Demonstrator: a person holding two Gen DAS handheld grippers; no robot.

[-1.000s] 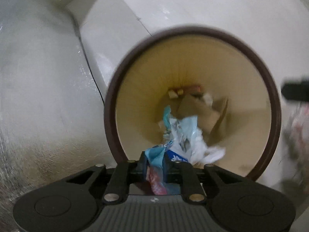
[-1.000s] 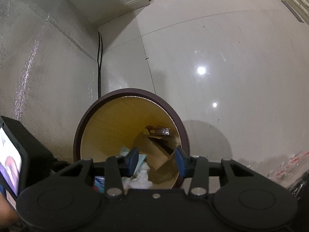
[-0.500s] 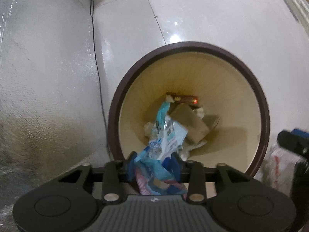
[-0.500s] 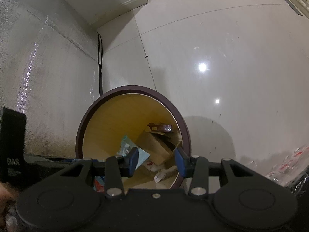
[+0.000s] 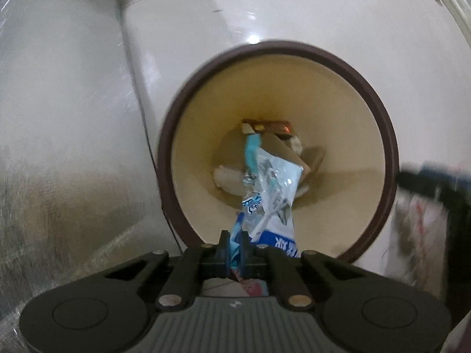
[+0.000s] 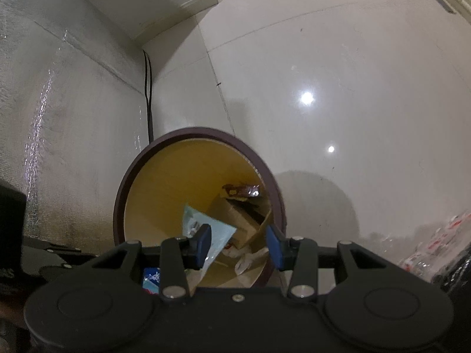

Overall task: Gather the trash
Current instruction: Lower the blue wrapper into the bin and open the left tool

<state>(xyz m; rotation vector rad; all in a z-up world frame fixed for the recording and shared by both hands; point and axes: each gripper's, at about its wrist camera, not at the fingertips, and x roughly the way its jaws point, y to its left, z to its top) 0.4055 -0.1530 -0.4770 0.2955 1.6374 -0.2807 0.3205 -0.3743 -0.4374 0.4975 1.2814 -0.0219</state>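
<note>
My left gripper [image 5: 234, 247] points straight down over a round bin with a brown rim [image 5: 294, 48] and a tan inside. Its jaws are closing tight on a crumpled blue and white wrapper [image 5: 270, 194], pinched between the pads and hanging toward the bin's mouth. In the bin lie a cardboard box [image 5: 282, 150], a brown wrapper [image 5: 265, 125] and white tissue [image 5: 226, 176]. My right gripper [image 6: 238, 239] hovers above the bin's near rim [image 6: 138, 158], open with nothing between its fingers. In the right wrist view the hanging wrapper [image 6: 217, 235] shows behind the left finger.
A silvery foil-covered wall [image 5: 59, 117] stands close on the bin's left, with a black cable [image 6: 148, 103] running down the corner. Glossy white floor tiles [image 6: 353, 73] spread to the right. Red and white plastic packaging [image 6: 435, 241] lies on the floor at the right.
The left jaws have drawn together on the wrapper, from a loose hold to a tight pinch, and the left wrist has rolled a little. The right gripper has stayed put, equally open.
</note>
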